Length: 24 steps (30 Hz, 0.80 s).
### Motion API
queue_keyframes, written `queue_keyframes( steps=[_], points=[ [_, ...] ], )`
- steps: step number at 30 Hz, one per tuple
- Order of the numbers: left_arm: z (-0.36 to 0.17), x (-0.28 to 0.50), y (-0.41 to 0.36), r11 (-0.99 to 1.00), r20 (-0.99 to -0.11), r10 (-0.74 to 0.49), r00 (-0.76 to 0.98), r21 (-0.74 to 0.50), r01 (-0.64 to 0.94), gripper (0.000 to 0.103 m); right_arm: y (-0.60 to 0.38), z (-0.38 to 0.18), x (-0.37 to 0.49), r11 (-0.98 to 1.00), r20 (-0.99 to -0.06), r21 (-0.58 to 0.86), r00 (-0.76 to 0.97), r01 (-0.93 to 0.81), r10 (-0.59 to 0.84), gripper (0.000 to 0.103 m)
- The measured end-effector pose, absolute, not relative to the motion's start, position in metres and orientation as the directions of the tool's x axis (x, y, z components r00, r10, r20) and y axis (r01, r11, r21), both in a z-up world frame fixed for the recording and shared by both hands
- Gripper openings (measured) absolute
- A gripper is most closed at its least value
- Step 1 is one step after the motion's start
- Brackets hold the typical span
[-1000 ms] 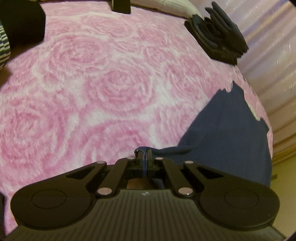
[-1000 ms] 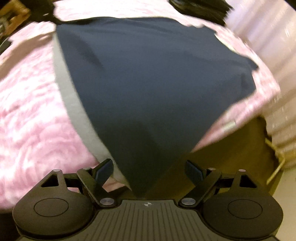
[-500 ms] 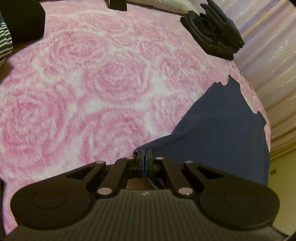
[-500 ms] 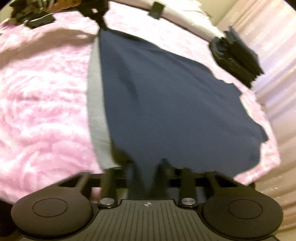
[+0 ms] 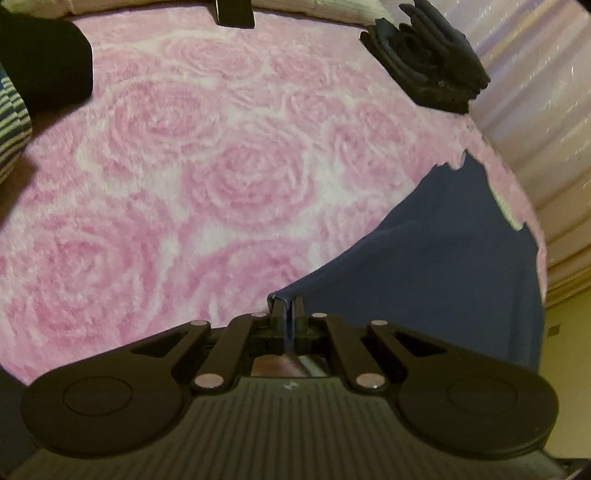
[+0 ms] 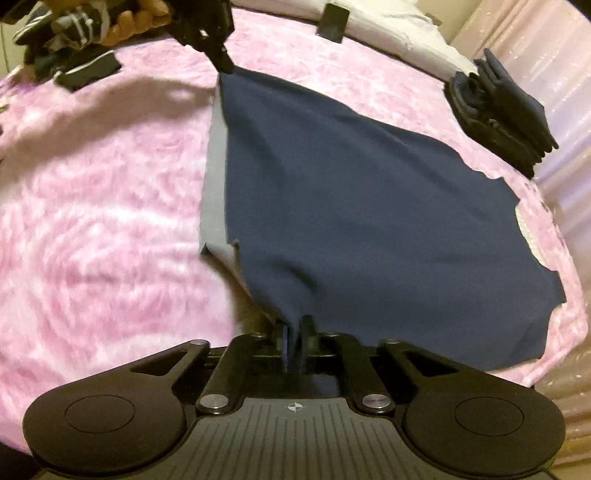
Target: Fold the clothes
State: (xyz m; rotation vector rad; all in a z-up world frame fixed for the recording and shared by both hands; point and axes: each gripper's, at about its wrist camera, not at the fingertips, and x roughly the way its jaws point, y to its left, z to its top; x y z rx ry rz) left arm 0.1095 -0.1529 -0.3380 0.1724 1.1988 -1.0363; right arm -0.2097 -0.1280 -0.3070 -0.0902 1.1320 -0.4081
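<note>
A navy blue cloth with a grey inner edge lies spread on the pink rose-patterned bed cover. My right gripper is shut on its near corner. My left gripper is shut on another corner of the navy cloth, which stretches away to the right in the left wrist view. In the right wrist view the left gripper pinches the far corner, with the cloth held taut between the two.
A stack of folded dark clothes sits at the far right of the bed. A black object and striped fabric lie at the left. Curtains hang to the right. White pillows lie at the far end.
My right gripper went from open beside the cloth to shut on its near corner. The cloth has been drawn out flatter across the bed. My left gripper kept its hold.
</note>
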Motion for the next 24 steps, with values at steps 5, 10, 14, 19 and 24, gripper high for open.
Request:
queue_keyframes(
  steps=[5,10,14,19,24],
  points=[
    [-0.328,0.09,-0.127,0.559,-0.849,-0.527,0.028,-0.321,0.764,0.005,-0.133,-0.285,-0.24,0.909,-0.874,-0.116,0.394,0.4,-0.285,0.08],
    [-0.302,0.023,-0.108,0.435,-0.856,-0.517,-0.012,-0.275,0.858,0.018,-0.173,-0.267,-0.284,0.731,-0.877,0.122,0.417,0.671,-0.237,0.08],
    [-0.293,-0.049,-0.11,0.254,-0.809,-0.553,-0.198,-0.39,0.885,0.035,-0.199,-0.268,-0.319,0.579,-0.886,0.179,0.386,0.795,-0.256,0.08],
    [-0.304,-0.129,-0.129,0.091,-0.749,-0.516,-0.415,-0.53,0.843,0.047,-0.214,-0.267,-0.345,0.505,-0.884,0.181,0.365,0.844,-0.292,0.08],
    [-0.32,-0.194,-0.14,-0.108,-0.765,-0.431,-0.478,-0.483,0.869,0.047,-0.212,-0.272,-0.365,0.459,-0.883,0.185,0.352,0.869,-0.31,0.08]
  ],
)
